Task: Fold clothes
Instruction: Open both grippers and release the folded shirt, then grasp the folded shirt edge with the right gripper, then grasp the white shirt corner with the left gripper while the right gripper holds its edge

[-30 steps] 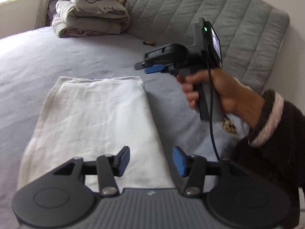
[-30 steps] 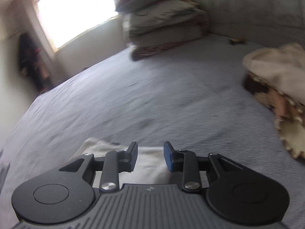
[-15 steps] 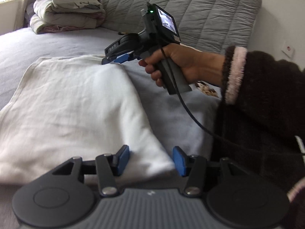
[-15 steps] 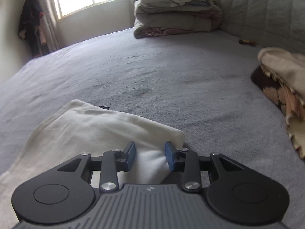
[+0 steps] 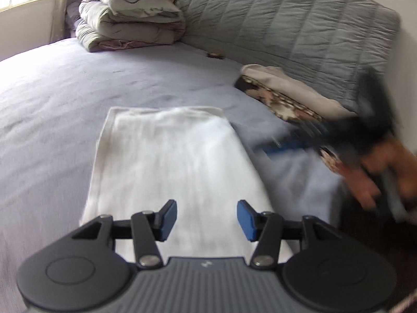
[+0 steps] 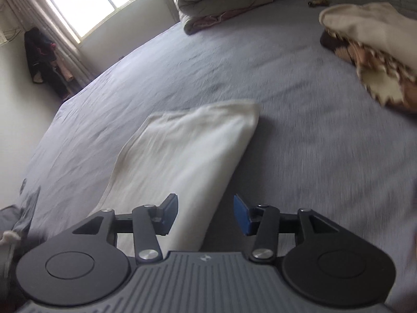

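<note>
A folded white garment (image 5: 172, 167) is lying flat on the grey bed sheet (image 5: 52, 99), near the front edge of the bed. The left gripper (image 5: 206, 220) is hovering above the garment's near end, its jaws spread and gripping nothing. The right gripper (image 6: 206, 215) is hovering over the garment's right edge; its jaws are opening and nothing is pinched between them. A pile of beige and patterned clothes (image 5: 284, 91) is sitting to the right, apart from the garment. Stacked bedding (image 5: 130, 23) is resting at the far corner.
</note>
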Demonstrator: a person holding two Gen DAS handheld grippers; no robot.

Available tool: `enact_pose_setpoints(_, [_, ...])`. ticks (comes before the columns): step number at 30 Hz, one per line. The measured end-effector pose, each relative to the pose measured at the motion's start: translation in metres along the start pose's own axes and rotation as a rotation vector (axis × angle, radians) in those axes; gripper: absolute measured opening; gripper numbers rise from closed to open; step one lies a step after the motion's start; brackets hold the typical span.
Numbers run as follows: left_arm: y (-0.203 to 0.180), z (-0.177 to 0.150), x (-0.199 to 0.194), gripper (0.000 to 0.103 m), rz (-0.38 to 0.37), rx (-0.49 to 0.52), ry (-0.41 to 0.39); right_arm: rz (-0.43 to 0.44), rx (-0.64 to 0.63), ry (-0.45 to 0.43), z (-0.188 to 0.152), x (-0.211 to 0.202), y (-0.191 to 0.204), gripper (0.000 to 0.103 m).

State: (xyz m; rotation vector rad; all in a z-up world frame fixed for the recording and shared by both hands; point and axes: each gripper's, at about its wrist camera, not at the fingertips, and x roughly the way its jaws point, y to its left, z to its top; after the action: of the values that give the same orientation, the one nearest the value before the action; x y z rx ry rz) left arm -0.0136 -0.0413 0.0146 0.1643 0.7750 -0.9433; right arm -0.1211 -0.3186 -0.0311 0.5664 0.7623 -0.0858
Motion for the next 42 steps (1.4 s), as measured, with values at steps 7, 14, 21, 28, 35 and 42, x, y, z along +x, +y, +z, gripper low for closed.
enact_pose_setpoints(7, [-0.027, 0.060, 0.062, 0.059, 0.013, 0.085, 0.116, 0.072, 0.066, 0.048, -0.043, -0.014, 0.000, 0.050])
enact_pose_setpoints(14, [-0.059, 0.080, 0.116, 0.060, 0.058, 0.174, 0.249, 0.122, 0.099, 0.104, -0.068, -0.008, 0.001, 0.050])
enact_pose_setpoints(21, [-0.085, 0.095, 0.181, 0.060, 0.214, 0.229, 0.376, 0.197, 0.067, 0.162, -0.085, 0.001, 0.020, 0.050])
enact_pose_setpoints(28, [-0.104, 0.099, 0.219, 0.060, 0.418, 0.276, 0.446, 0.233, 0.050, 0.184, -0.099, 0.008, 0.036, 0.044])
enact_pose_setpoints(35, [-0.095, 0.105, 0.218, 0.035, 0.476, 0.178, 0.429, 0.237, 0.073, 0.149, -0.100, 0.014, 0.041, 0.017])
enact_pose_setpoints(42, [-0.062, 0.128, 0.191, 0.017, 0.432, -0.146, 0.324, 0.279, 0.055, 0.136, -0.074, 0.004, 0.028, 0.011])
